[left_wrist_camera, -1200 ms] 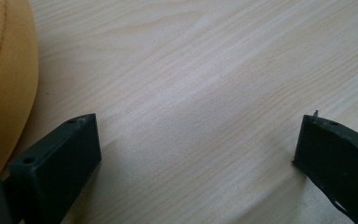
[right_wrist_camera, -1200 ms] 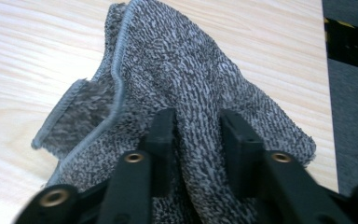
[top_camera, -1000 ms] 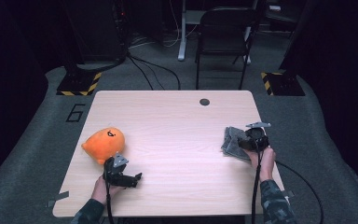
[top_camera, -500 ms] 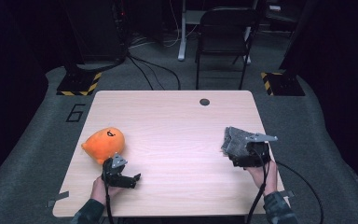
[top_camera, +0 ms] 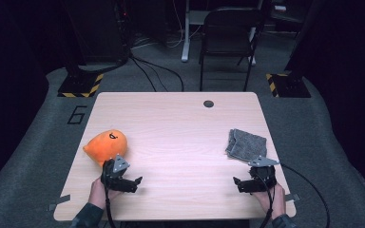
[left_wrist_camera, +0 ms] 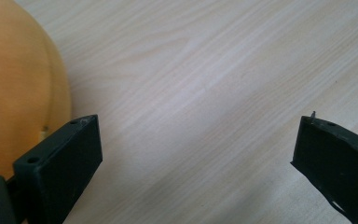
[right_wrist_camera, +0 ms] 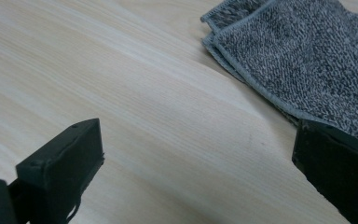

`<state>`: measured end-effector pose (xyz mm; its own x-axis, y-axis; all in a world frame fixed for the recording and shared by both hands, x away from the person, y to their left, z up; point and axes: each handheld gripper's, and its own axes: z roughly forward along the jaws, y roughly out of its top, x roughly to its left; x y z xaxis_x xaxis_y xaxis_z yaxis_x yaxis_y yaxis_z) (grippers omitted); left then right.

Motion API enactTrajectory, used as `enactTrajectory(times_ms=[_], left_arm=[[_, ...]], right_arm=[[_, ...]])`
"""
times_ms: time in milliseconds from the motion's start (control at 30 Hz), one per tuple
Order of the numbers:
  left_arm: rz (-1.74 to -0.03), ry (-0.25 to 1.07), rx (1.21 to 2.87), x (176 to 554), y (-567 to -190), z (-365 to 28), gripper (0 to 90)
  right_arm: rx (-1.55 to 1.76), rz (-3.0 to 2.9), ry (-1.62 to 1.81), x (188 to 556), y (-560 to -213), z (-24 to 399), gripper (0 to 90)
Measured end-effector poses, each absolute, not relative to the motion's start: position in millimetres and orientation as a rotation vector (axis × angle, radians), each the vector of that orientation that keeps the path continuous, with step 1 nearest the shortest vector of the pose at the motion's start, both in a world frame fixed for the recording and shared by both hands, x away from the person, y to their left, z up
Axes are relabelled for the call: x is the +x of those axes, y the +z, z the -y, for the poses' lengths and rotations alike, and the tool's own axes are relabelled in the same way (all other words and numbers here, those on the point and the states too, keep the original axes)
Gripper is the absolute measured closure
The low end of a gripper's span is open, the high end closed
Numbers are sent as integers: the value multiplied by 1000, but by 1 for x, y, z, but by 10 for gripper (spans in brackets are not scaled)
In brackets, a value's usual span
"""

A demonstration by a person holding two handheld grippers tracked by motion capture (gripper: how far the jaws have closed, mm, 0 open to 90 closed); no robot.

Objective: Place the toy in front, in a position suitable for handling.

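**Cloth set down at the right edge, both grippers empty**

Right gripper: jaws have just been opening and now stand wide apart, nothing between them. It sits low over the bench near the front right corner, pointing in toward the middle. In the right gripper view I look along bare wood, with the folded edge of the cloth just beyond my far jaw, not touching it as far as I can tell.

Grey cloth: lies folded, roughly in a rectangle, close to the right edge of the bench, about halfway along it. Layers look stacked, one corner a little uneven. It rests on its own.

Left gripper: jaws wide apart too, holding nothing. It is near the front left corner. The orange plush toy sits just beside it toward the left edge; in the left gripper view the toy's flank bulges right next to my near jaw, contact unclear.

Progress, as I judge it: the cloth part looks finished, placed and released. The toy looks untouched. If anything is left, it is the toy, and my left gripper is well placed to close on it.
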<state>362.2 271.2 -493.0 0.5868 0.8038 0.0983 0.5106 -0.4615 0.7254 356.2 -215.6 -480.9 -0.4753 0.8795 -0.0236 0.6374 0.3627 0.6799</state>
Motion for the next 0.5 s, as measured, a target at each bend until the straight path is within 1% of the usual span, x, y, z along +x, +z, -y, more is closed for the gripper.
enactTrajectory(times_ms=[133, 167, 300, 433, 500], left_arm=[[-1056, 581, 2109, 364, -474, -279, 11], [-1056, 581, 2109, 364, -474, -279, 11], [-1079, 637, 2083, 370, -457, -287, 10], [-1137, 654, 2071, 381, -448, -301, 8], [-1193, 657, 2026, 388, -445, -314, 7]], right_arm=[[1301, -2247, 868, 361, -480, 213, 27], [1301, -2247, 868, 361, -480, 213, 27], [1274, -2263, 849, 361, -479, 207, 28], [1264, -2253, 866, 365, -477, 206, 28], [1272, -2254, 875, 367, -475, 206, 28]])
